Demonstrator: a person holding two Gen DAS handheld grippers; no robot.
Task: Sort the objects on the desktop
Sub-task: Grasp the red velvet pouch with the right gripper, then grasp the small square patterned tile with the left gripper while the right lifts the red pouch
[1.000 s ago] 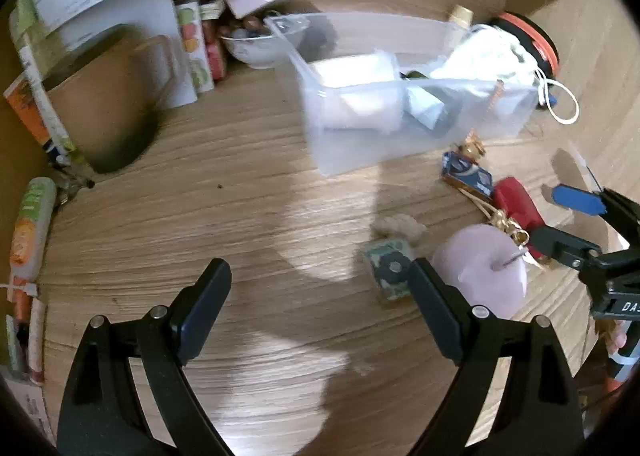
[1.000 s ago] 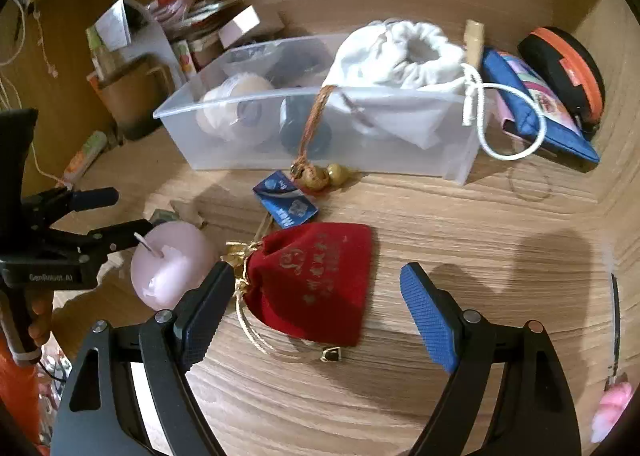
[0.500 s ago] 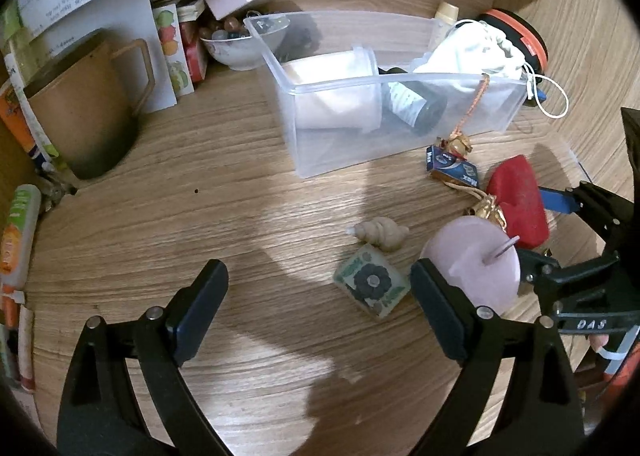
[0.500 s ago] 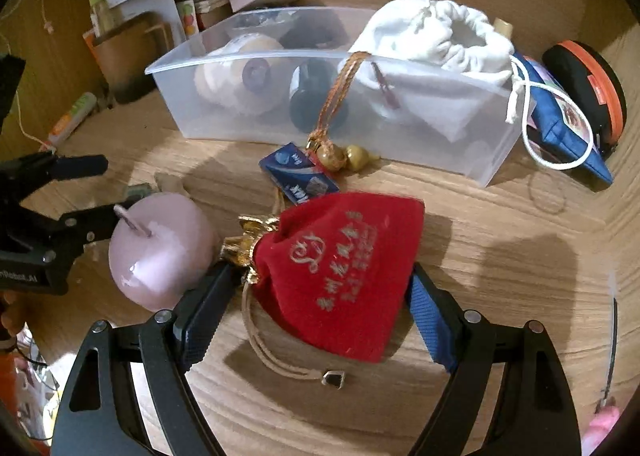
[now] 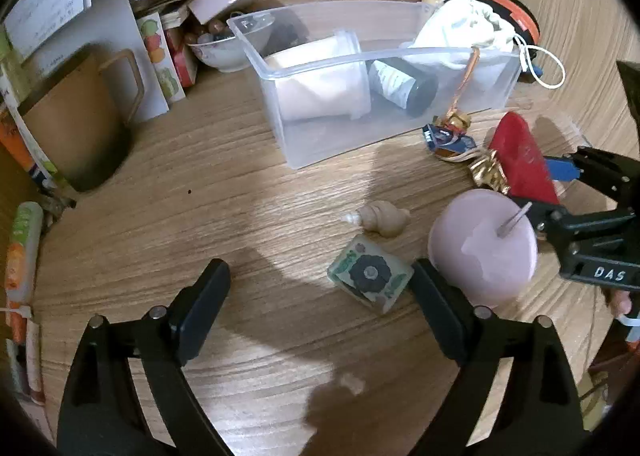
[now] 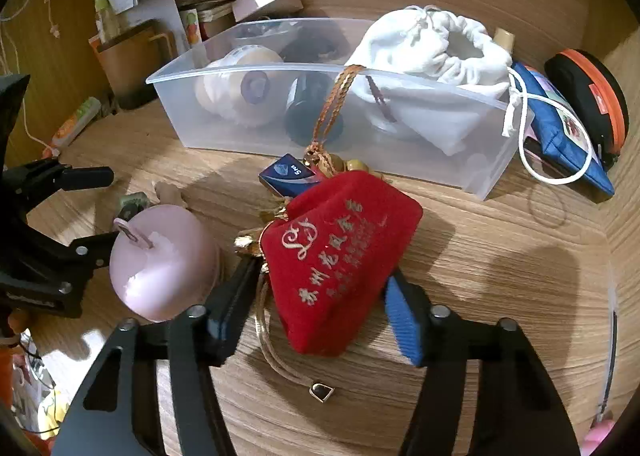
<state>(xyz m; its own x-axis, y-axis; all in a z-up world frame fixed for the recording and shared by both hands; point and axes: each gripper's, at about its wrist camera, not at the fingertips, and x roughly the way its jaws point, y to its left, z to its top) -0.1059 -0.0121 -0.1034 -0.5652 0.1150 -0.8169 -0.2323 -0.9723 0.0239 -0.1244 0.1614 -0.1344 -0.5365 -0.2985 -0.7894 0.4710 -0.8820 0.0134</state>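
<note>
A red velvet pouch [image 6: 340, 256] with gold lettering and a gold cord sits between the fingers of my right gripper [image 6: 320, 304], which is shut on it; its upper end is raised off the desk. The pouch also shows in the left wrist view [image 5: 520, 160]. A clear plastic bin [image 6: 460, 172] behind it holds a white jar, a dark bottle and a white drawstring bag [image 6: 432, 52]. My left gripper [image 5: 320, 296] is open and empty above a floral square tile [image 5: 370, 274], beside a pink candle [image 5: 482, 248] and a shell [image 5: 382, 216].
A small blue packet [image 6: 288, 176] and a bell charm lie in front of the bin. A brown mug [image 5: 76, 120], a bowl [image 5: 224, 48] and boxes stand at the back left. A blue pouch [image 6: 560, 128] and an orange-rimmed case [image 6: 592, 96] lie at the right.
My right gripper has moved forward around the red pouch and closed on it, tilting it up. My left gripper has drawn back slightly, staying open.
</note>
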